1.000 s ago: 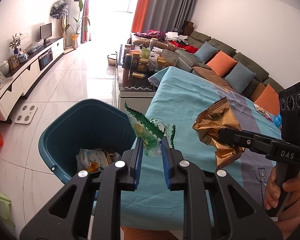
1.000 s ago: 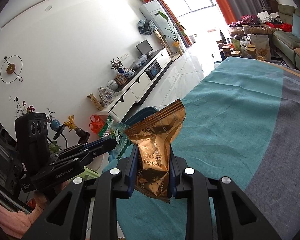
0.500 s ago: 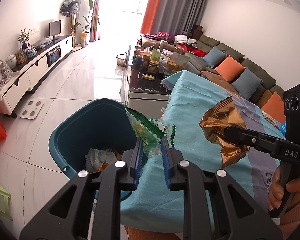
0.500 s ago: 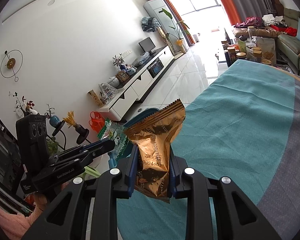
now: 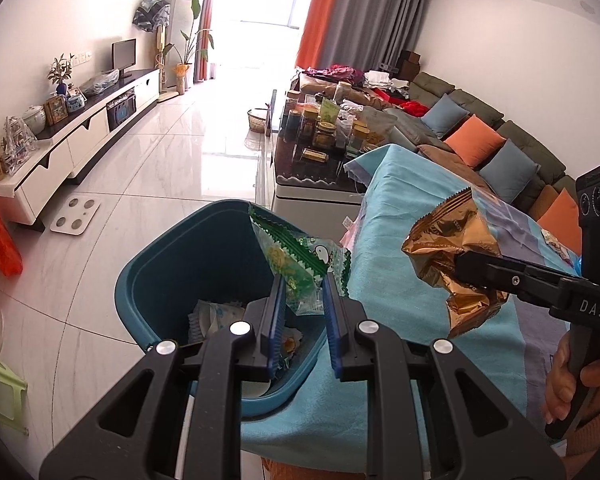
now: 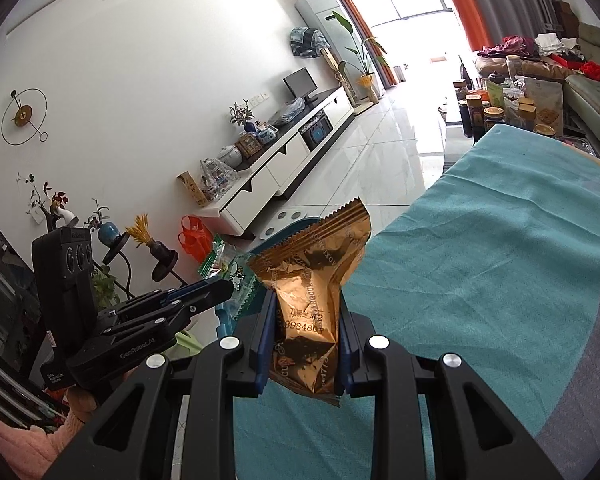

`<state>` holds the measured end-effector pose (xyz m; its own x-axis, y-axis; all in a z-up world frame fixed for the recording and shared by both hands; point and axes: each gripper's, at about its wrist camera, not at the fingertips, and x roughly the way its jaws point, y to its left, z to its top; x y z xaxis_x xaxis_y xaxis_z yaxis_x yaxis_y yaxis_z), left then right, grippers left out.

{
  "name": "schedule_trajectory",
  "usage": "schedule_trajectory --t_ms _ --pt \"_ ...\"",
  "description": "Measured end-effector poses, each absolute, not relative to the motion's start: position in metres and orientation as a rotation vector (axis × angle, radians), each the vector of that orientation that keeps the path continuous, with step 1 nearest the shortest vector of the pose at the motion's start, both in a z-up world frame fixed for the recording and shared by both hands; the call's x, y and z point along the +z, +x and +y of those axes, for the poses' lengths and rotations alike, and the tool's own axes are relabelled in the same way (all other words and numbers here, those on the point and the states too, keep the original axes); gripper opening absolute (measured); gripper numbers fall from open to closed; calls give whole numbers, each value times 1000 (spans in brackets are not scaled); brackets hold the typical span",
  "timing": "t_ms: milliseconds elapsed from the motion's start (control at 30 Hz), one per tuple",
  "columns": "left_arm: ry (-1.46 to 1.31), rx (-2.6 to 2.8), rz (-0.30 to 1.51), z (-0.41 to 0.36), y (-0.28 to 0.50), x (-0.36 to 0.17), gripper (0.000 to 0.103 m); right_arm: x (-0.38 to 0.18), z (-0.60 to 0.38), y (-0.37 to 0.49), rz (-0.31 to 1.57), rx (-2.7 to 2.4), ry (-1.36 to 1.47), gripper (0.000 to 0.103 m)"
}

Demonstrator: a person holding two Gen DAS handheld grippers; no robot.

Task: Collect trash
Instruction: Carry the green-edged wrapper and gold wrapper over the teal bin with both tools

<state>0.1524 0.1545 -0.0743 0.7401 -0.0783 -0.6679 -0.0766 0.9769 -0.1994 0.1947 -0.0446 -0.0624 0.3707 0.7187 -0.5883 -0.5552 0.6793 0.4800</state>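
Each of the 2 fisheye views looks forward and downward along its own tongs, which fill the lower frame at close range. The left view faces the blue bin (image 5: 188, 264) beside the cloth-covered counter (image 5: 400, 288), with the right tongs (image 5: 466, 266) at its right edge. The right view faces across the counter (image 6: 480, 264), with the left tongs (image 6: 220, 288) at its left. Both share the TV cabinet (image 5: 80, 136) and window.

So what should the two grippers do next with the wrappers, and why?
Probably open the left gripper first. Its green wrapper already hangs over the bin, which holds other trash, so it should fall in. The right gripper clamps the gold wrapper over the teal cloth, so it likely must move towards the bin before opening.
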Motion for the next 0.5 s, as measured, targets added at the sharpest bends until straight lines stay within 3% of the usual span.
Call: schedule_trajectory --t_ms 500 --pt "-214 43 736 154 156 -77 19 -59 -22 200 870 834 180 25"
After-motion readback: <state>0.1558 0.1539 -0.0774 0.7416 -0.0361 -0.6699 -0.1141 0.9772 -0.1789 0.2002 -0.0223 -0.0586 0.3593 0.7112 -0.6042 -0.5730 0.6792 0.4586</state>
